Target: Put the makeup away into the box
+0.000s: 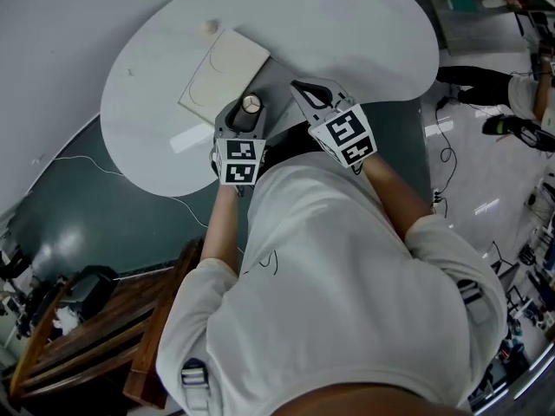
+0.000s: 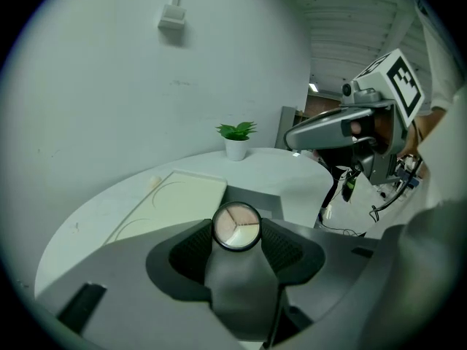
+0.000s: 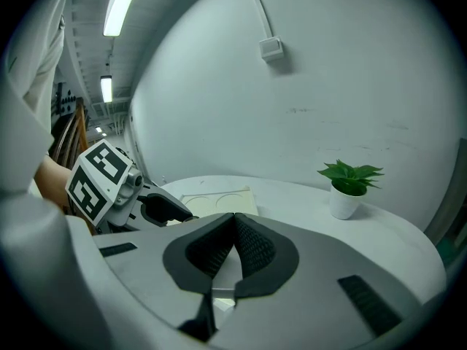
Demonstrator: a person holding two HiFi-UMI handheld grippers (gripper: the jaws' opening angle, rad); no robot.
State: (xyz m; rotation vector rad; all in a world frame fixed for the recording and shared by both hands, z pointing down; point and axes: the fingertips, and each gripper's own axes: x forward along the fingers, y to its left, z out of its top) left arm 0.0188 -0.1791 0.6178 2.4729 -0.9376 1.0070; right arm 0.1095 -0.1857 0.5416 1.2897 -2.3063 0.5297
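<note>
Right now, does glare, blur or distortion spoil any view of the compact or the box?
Head view: fisheye curves the table, with a pale glare patch beside the box. Left gripper view: dark round vignette, yet the compact in the left tongs is sharp. Right gripper view: ceiling strip lights flare; the shut right tongs are evenly lit.

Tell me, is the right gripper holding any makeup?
No; the right gripper has its jaws together with nothing between them, while the round compact sits in the left gripper.
</note>
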